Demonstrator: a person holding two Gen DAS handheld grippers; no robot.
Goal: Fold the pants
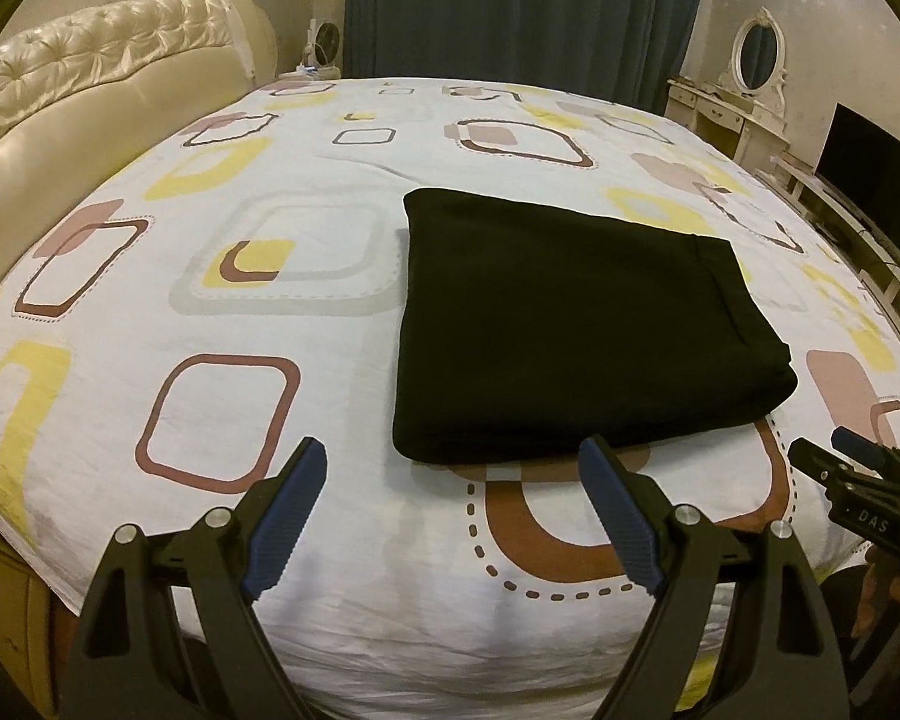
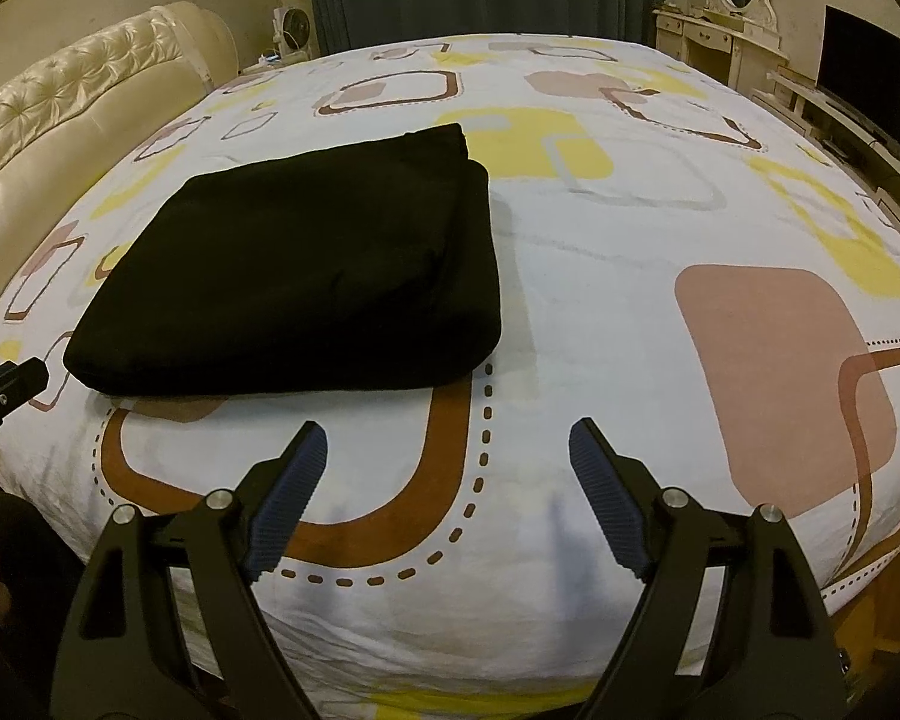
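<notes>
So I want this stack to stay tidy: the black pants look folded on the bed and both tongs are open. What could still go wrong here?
1. The left tongs hang open close to the near edge of the folded pants; a forward nudge could drag the top layer.
2. On the pants' right side the layers look loosely stacked, so they may slide apart if bumped.
3. The patterned bedsheet is soft and slightly wrinkled, so pressing beside the pants may tilt them.

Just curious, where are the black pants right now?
The folded black pants lie on the patterned bedspread, just beyond both open grippers, right of centre in the left wrist view.
</notes>
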